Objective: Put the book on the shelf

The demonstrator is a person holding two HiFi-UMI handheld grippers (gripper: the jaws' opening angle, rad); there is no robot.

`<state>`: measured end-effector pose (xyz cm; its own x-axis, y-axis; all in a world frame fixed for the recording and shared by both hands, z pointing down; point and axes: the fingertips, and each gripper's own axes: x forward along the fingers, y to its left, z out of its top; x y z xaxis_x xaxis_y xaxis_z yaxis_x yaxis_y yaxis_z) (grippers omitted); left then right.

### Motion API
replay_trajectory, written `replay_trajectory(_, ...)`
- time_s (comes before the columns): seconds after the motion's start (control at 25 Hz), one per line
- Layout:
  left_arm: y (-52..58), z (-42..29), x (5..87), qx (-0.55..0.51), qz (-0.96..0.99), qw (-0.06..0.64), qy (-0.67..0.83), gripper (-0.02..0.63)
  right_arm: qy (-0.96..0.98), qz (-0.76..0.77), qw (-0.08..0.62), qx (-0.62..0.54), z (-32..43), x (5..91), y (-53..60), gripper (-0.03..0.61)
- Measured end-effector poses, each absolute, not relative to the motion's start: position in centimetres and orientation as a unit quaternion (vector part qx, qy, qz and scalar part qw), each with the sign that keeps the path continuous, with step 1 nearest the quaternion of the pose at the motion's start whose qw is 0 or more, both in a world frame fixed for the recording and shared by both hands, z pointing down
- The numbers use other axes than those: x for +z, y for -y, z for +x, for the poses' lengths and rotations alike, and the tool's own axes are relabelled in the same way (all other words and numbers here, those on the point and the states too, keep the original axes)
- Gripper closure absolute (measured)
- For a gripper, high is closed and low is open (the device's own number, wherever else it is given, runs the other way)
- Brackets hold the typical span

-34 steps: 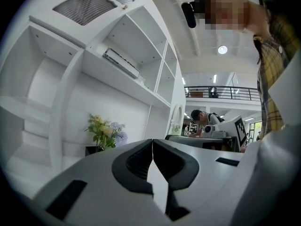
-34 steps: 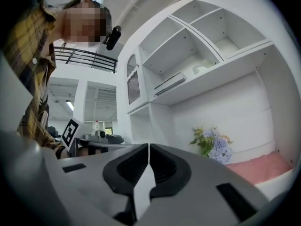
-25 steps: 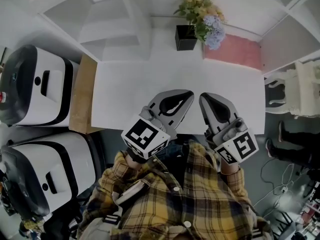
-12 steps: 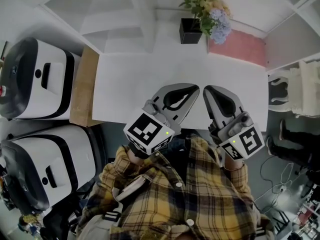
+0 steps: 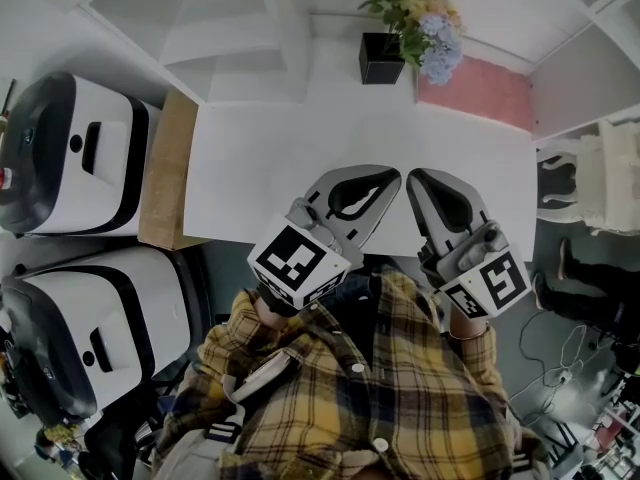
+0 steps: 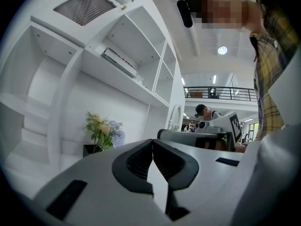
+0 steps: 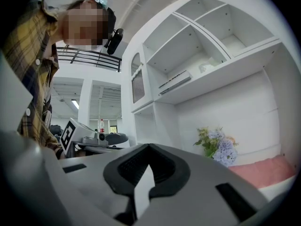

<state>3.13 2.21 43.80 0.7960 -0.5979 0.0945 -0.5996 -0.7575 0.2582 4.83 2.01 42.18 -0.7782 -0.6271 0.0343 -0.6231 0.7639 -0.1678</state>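
A flat pink book (image 5: pixel 475 93) lies at the far right of the white table (image 5: pixel 250 168), under the white shelf unit (image 5: pixel 230 23); its pink edge also shows low right in the right gripper view (image 7: pixel 265 168). My left gripper (image 5: pixel 392 176) and right gripper (image 5: pixel 413 178) rest side by side over the table's near edge, tips almost touching, well short of the book. Both are shut with nothing between the jaws, as the left gripper view (image 6: pixel 152 142) and the right gripper view (image 7: pixel 148 147) show.
A black pot of flowers (image 5: pixel 383 58) stands at the back of the table, just left of the book. Two white and black machines (image 5: pixel 70 168) and a wooden panel (image 5: pixel 165 183) flank the table's left side. A white chair (image 5: pixel 600 183) stands at the right.
Both grippers sit slightly further right and forward in the head view than one second ago. Over the last half second nothing has visibly moved.
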Motion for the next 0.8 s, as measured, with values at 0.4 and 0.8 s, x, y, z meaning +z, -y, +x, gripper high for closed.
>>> replay_trajectory(0.4,-3.1,2.9,44.0,0.014,0.941,0.126,0.313,0.592,-0.942,-0.322,0.021,-0.094,5.0,42.3,-2.1,0.561)
replay_trajectory(0.8,-3.2,2.7,42.9,0.016,0.946,0.105,0.306,0.592,-0.944,-0.316,0.02,-0.093,5.4,42.3,-2.6,0.561)
